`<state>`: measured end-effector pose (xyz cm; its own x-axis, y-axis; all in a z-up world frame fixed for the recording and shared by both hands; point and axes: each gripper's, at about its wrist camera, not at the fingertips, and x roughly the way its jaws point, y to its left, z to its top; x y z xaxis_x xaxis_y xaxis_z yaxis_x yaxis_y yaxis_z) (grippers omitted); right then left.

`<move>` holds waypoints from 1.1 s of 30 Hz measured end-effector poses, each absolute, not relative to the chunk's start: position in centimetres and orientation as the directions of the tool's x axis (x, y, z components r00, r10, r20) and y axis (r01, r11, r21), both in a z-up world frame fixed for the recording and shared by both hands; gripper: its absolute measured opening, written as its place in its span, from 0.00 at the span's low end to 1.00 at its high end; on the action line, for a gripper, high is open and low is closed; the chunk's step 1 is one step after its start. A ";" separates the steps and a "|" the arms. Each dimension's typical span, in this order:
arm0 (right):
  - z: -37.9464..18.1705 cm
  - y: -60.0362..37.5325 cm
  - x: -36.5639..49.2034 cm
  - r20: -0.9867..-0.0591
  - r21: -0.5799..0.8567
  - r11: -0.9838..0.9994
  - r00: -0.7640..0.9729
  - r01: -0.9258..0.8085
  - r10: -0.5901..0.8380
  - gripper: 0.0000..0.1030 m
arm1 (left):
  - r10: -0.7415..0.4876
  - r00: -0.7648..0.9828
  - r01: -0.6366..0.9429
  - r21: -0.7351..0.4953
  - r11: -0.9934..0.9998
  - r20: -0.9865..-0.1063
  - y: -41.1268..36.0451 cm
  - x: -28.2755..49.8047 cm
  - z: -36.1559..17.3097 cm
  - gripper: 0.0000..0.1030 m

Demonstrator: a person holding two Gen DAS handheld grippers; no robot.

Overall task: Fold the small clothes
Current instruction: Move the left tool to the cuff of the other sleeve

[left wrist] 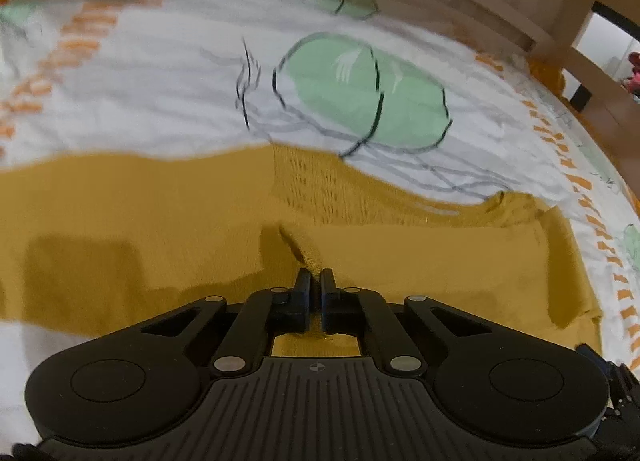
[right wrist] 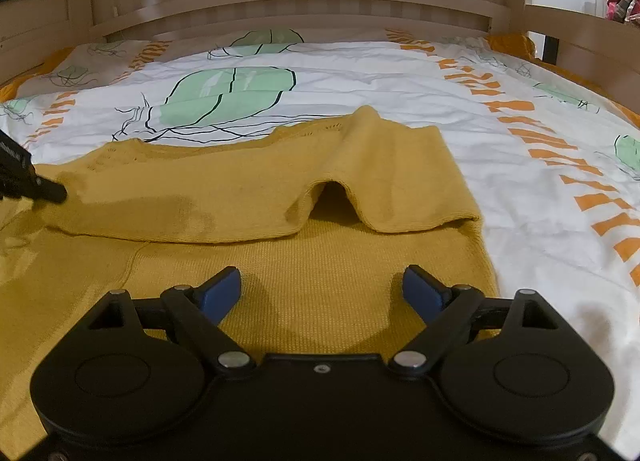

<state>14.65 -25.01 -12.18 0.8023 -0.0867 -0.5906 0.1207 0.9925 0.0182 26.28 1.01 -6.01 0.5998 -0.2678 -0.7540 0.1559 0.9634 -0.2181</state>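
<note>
A mustard-yellow knit garment (right wrist: 280, 189) lies on the bed, its far part folded over toward me with a raised hump in the fold edge. My right gripper (right wrist: 322, 287) is open, its blue pads apart, hovering just above the near part of the garment. My left gripper (left wrist: 315, 281) is shut on a fold of the same garment (left wrist: 200, 221); a pinch of knit shows between its black fingertips. The left gripper also shows at the left edge of the right wrist view (right wrist: 24, 177), on the garment's left side.
The bed is covered by a white sheet (right wrist: 360, 77) printed with green cactus shapes and orange dashes. A wooden slatted headboard (right wrist: 304, 1) stands behind and a wooden side rail (right wrist: 580, 33) runs on the right. The left wrist view is motion-blurred.
</note>
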 end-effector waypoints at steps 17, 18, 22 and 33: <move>-12.3 -24.9 14.7 -0.593 0.015 0.993 0.801 0.121 -0.089 0.89 | -0.154 0.595 0.076 -0.135 0.988 -0.789 3.6 27.7 -8.2 0.16; -12.4 -24.9 14.7 -0.593 0.015 0.993 0.801 0.121 -0.089 0.89 | -0.180 0.594 0.088 -0.159 0.983 -0.784 3.8 27.7 -8.2 0.23; -12.5 -24.9 14.8 -0.593 0.013 0.992 0.800 0.122 -0.091 0.89 | -0.272 0.591 0.100 -0.266 0.959 -0.759 5.1 27.3 -8.0 0.38; -12.6 -24.9 14.8 -0.594 0.013 0.992 0.799 0.123 -0.091 0.90 | -0.224 0.655 -0.007 -0.301 0.953 -0.722 12.8 22.6 -6.0 0.60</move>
<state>14.83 -24.86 -12.63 0.7989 -0.0914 -0.5945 0.1231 0.9923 0.0128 22.63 12.81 -5.97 0.6548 -0.2236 -0.7220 -0.0067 0.9535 -0.3014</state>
